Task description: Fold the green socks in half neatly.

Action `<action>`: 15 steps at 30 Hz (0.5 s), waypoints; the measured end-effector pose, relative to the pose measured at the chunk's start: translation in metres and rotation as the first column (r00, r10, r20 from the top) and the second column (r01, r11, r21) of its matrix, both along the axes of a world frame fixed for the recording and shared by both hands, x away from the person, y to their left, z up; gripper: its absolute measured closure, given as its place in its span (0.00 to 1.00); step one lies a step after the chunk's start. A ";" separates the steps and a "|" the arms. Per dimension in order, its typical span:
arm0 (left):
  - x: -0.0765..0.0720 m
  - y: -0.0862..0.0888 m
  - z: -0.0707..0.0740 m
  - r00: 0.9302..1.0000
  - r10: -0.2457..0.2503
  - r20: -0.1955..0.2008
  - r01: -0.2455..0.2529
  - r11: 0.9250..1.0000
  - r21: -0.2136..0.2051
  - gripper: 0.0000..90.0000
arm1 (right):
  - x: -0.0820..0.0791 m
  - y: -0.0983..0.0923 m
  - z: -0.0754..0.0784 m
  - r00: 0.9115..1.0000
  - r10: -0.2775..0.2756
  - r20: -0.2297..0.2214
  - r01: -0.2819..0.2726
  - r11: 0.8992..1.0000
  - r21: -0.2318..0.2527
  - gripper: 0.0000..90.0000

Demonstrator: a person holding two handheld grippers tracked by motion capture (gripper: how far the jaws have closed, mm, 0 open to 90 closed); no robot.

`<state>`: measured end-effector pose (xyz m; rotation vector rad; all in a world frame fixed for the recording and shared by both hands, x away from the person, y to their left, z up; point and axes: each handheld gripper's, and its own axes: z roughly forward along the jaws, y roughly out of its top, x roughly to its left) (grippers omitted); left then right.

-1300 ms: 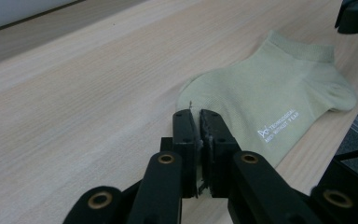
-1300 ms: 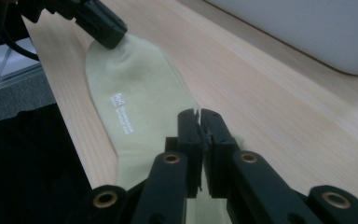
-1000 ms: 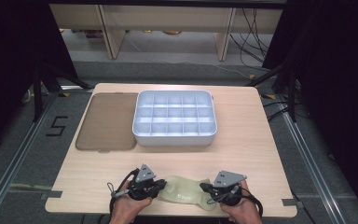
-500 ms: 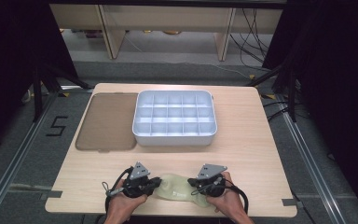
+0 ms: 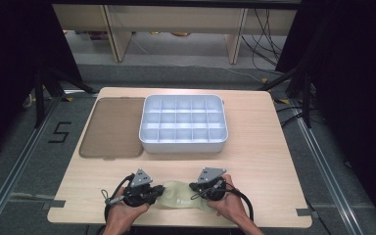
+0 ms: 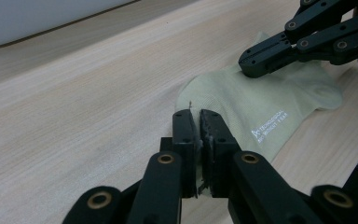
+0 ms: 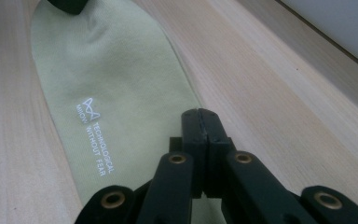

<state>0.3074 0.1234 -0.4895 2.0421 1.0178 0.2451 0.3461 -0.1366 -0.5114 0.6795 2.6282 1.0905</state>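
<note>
From the high view, a person's two hands bring the left gripper (image 5: 152,195) and the right gripper (image 5: 196,192) to opposite ends of a pale green sock (image 5: 178,197) lying flat at the near edge of the wooden surface (image 5: 254,166). Taking it at both ends looks meant to keep the fabric stretched and under control. Beyond it a white divided tray (image 5: 183,124) stands open beside its brown lid (image 5: 112,128), apparently laid aside to leave the compartments free.

In the left gripper view, the left gripper (image 6: 199,122) has its jaws pressed together at the sock's (image 6: 261,107) edge, a sliver of fabric seemingly pinched between them; the right gripper (image 6: 256,70) rests closed on the far end.

In the right gripper view, the right gripper (image 7: 204,122) is likewise fully closed at the sock's (image 7: 98,79) border, white lettering running along the fabric; whether cloth is actually caught between these jaws cannot be told.
</note>
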 end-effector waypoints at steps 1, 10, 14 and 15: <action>-0.001 0.000 0.001 1.000 -0.005 0.000 0.005 1.000 0.006 0.94 | 0.000 0.000 0.001 1.000 0.009 0.001 -0.009 1.000 0.014 1.00; 0.001 0.000 0.004 1.000 -0.008 0.001 0.008 1.000 0.021 0.94 | -0.019 -0.005 0.015 0.998 0.056 -0.031 -0.053 0.994 0.092 1.00; 0.002 0.000 0.008 1.000 -0.024 0.002 0.024 0.999 0.024 0.94 | -0.030 -0.002 0.009 0.994 0.093 -0.061 -0.089 0.994 0.065 1.00; 0.002 0.000 0.008 1.000 -0.024 0.000 0.024 0.999 0.028 0.94 | -0.030 -0.002 0.007 0.992 0.116 -0.050 -0.113 0.992 0.063 1.00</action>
